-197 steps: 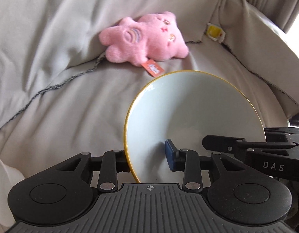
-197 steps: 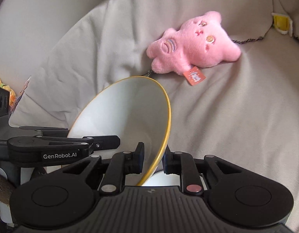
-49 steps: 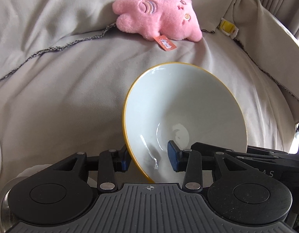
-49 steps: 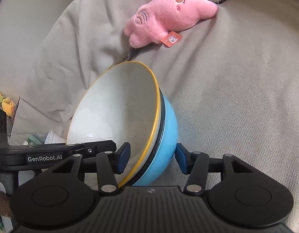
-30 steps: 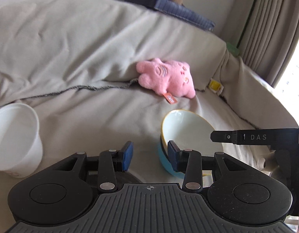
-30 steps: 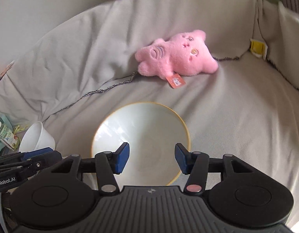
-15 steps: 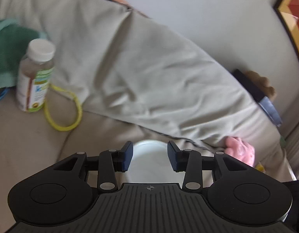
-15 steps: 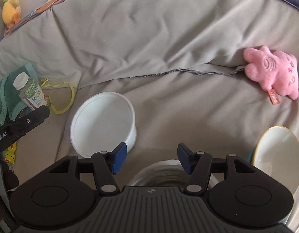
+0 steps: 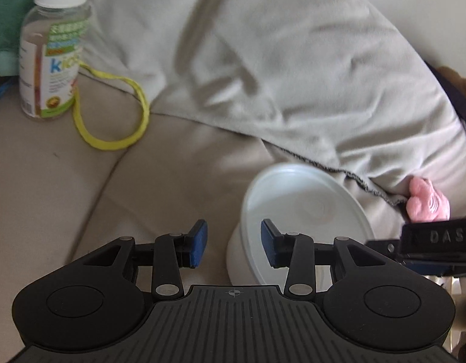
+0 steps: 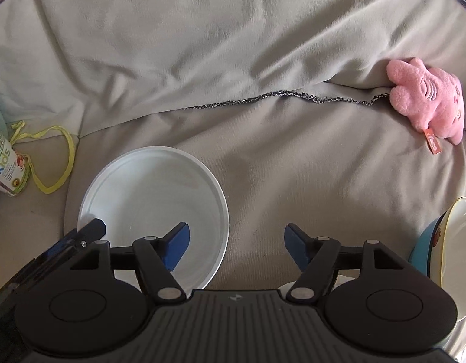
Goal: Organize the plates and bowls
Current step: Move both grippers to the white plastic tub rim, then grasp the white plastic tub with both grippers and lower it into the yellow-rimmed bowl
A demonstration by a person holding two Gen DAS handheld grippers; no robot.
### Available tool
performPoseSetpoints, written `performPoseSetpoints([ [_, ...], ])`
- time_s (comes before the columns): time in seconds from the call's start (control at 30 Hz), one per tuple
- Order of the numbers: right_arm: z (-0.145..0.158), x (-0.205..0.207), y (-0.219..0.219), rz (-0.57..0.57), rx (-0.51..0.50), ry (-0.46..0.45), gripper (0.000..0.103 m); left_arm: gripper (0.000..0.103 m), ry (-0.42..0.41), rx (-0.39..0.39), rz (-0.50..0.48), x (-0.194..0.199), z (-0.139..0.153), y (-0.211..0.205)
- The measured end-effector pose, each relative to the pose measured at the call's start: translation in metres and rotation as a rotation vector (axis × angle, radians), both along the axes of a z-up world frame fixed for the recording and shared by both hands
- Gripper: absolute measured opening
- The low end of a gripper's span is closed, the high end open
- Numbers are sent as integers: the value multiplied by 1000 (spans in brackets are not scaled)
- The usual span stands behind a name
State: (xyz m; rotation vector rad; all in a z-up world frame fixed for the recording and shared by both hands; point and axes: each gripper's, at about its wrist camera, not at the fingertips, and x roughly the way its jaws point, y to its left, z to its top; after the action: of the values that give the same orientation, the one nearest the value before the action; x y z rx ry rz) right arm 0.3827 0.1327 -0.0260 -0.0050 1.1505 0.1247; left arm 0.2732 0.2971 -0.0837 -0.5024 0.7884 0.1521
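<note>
White plastic bowl (image 10: 151,199) sits on the grey sofa cover (image 10: 233,60), near a bottle (image 9: 51,51) and yellow cord (image 9: 118,115). Left hand-held gripper (image 9: 233,243) gapes empty beside it; right hand-held gripper (image 10: 237,246) is opening, nothing between.

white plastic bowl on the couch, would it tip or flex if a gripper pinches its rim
The white plastic bowl looks thin-walled, so its rim would probably flex under a pinch. It seems light and empty, likely lifting easily. It sits tilted on the soft couch cover, so a sideways push may well tip it.

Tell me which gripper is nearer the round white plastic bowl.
Hard to call. The left gripper straddles the round white plastic bowl's near rim; the right gripper, jaws opening, straddles its right rim.
</note>
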Motion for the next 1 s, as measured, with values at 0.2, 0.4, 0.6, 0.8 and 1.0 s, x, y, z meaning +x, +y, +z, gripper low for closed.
performPoseSetpoints([
  [0.2, -36, 27, -13, -88, 69, 80, 68, 43, 25, 17, 0, 5, -9, -6],
  [0.4, -63, 30, -22, -129, 186, 180, 55, 43, 29, 12, -3, 8, -11, -7],
  [0.6, -56, 24, -10, -23, 210, 163, 20, 35, 22, 19, -28, 6, -4, -13],
  [0.8, -11, 8, -20, 75, 189, 39, 15, 34, -58, 75, -89, -8, 33, -40],
  [1.0, 64, -23, -115, 89, 299, -70, 16, 37, -232, 43, -221, -38, 101, -103],
])
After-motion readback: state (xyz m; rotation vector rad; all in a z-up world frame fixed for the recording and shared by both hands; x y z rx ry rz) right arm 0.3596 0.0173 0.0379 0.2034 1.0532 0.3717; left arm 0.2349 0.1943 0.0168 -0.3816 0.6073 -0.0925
